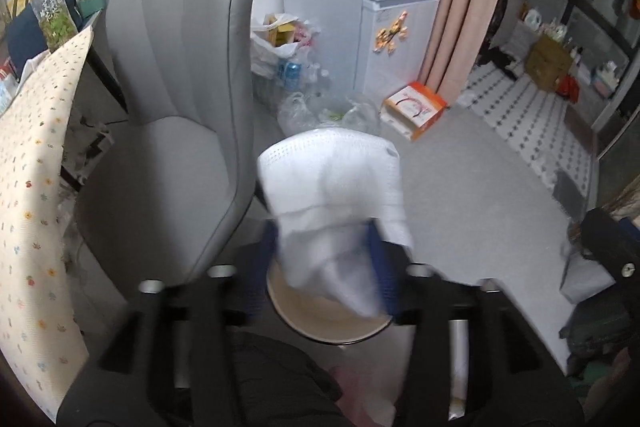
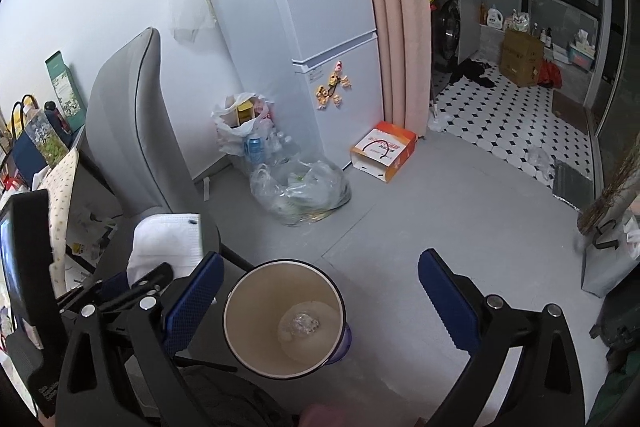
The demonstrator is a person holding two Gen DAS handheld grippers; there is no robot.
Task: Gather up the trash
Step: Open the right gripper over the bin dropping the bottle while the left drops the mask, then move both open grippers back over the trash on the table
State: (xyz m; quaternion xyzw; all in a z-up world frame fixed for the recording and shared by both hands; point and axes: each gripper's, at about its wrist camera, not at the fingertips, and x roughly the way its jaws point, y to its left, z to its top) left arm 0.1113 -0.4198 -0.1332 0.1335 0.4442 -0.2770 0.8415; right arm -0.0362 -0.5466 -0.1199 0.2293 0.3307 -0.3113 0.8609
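A white paper towel (image 1: 336,187) hangs between the blue fingers (image 1: 380,259) of my left gripper (image 1: 328,251). The jaws stand apart and the pads do not visibly press the towel. Its lower corner dips into the round cream bin (image 1: 332,337) just below. In the right wrist view the same bin (image 2: 248,327) stands on the grey floor with a crumpled clear wrapper (image 2: 300,325) at its bottom. My right gripper (image 2: 320,291) is open wide above the bin, one finger on each side, with nothing held. The towel (image 2: 168,247) shows to the left of it.
A grey chair (image 1: 180,107) stands close on the left, beside a table with a floral cloth (image 1: 36,187). Clear trash bags (image 2: 300,191) and a white bag of boxes and bottles (image 2: 244,127) sit by the fridge (image 2: 320,7). An orange-and-white box (image 2: 384,151) lies by the pink curtain.
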